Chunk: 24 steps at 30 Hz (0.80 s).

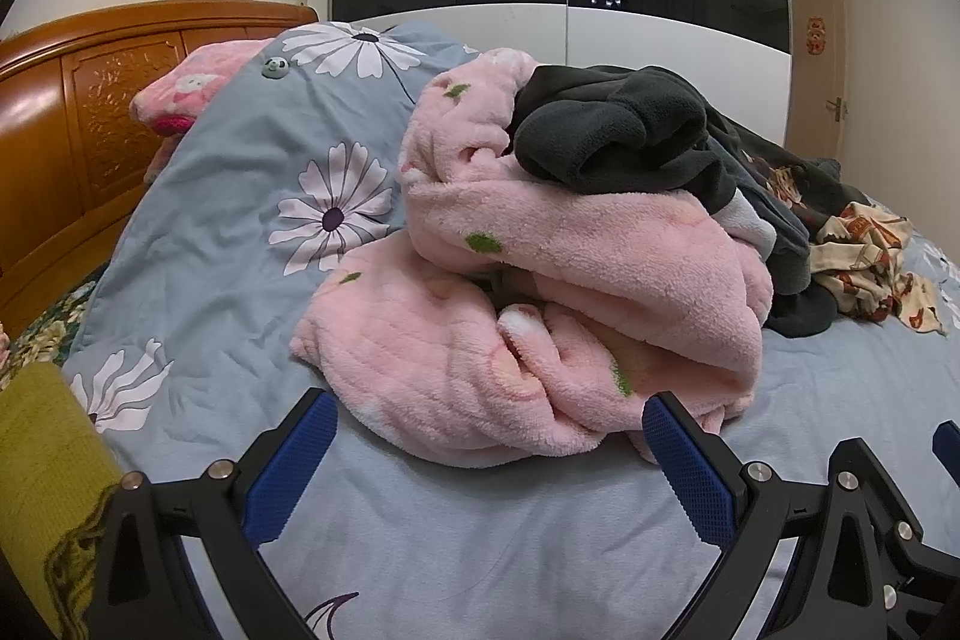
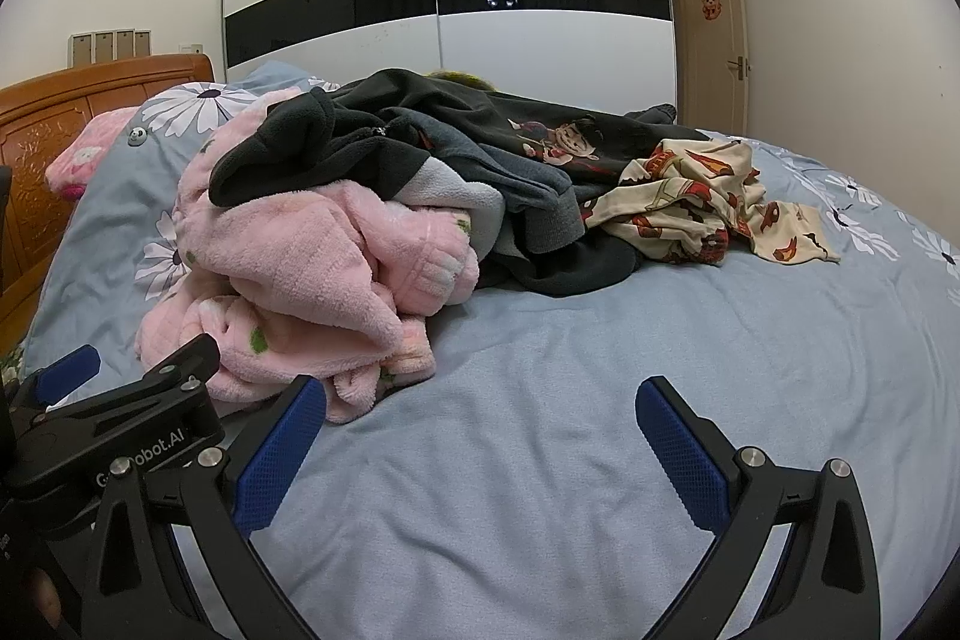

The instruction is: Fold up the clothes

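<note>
While both claws stand spread as wide as they go and hold nothing, the question is which of them sits closer to the heap. The left gripper (image 1: pixel 486 436) points slightly downward with its 2 blue pads apart over bare sheet, and the near edge of the pink fleece garment (image 1: pixel 540 280) lies just ahead of it, reaching down between the fingertips in the left wrist view; the right-hand pad looks to be just beside the hem, though I cannot tell if it touches. The right gripper (image 2: pixel 480 418) is tilted much the same, and in front of it there is only the grey-blue bedsheet (image 2: pixel 600 370); the pink fleece garment (image 2: pixel 312 268) lies up and to its left, just beside its left pad.

So the left hand is the nearer one, and the pink piece is the nearest thing of the pile. It is crumpled in thick rolls whose long run goes roughly across the view, from left to right, not away from the claw. A dark grey fleece (image 1: pixel 624 136) is draped over its far top, and beyond that lie a black garment with a cartoon print (image 2: pixel 558 142) and a cream patterned cloth (image 2: pixel 708 202), well apart from both claws. Behind the heap a floral duvet (image 1: pixel 258 148) is bunched against the wooden headboard (image 1: pixel 72 118).

By my reading, nothing is folded yet; a likely first pick is the pink hem, taken by the left claw, with the dark fleece sliding off as a risk.
</note>
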### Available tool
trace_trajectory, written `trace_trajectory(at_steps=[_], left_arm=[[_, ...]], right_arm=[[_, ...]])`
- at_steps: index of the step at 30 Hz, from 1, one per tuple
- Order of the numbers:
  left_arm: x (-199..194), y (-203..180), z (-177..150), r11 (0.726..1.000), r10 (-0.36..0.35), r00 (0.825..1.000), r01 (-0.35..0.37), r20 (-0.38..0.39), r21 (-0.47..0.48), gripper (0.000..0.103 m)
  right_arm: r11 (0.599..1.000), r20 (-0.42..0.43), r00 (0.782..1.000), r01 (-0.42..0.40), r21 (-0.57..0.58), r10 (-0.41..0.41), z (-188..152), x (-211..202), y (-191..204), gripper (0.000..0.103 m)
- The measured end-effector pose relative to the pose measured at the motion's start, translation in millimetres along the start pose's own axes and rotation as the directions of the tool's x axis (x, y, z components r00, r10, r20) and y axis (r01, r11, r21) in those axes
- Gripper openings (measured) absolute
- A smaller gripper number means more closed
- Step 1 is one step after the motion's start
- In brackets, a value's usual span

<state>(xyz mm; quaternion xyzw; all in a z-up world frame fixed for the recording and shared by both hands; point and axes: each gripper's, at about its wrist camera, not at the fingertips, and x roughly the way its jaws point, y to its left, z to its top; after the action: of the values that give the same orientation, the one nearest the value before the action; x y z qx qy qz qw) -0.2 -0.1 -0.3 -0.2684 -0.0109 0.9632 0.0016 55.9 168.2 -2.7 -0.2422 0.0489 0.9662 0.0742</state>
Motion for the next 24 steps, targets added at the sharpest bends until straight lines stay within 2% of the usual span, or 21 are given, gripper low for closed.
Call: trace_trajectory(at_steps=[11, 24], left_arm=[[0.4, -1.5, 4.9, 1.0, -0.01, 1.0, 0.01, 0.001, -0.007, 0.103], [-7.3, -2.8, 4.6, 1.0, -0.02, 0.995, 0.02, 0.094, 0.002, 0.103]], right_arm=[[1.0, 0.001, 1.0, 0.002, 0.003, -0.002, 0.5, -0.7, -0.9, 0.103], [1.0, 0.009, 1.0, 0.001, 0.018, -0.001, 1.1, -2.7, -3.9, 0.103]])
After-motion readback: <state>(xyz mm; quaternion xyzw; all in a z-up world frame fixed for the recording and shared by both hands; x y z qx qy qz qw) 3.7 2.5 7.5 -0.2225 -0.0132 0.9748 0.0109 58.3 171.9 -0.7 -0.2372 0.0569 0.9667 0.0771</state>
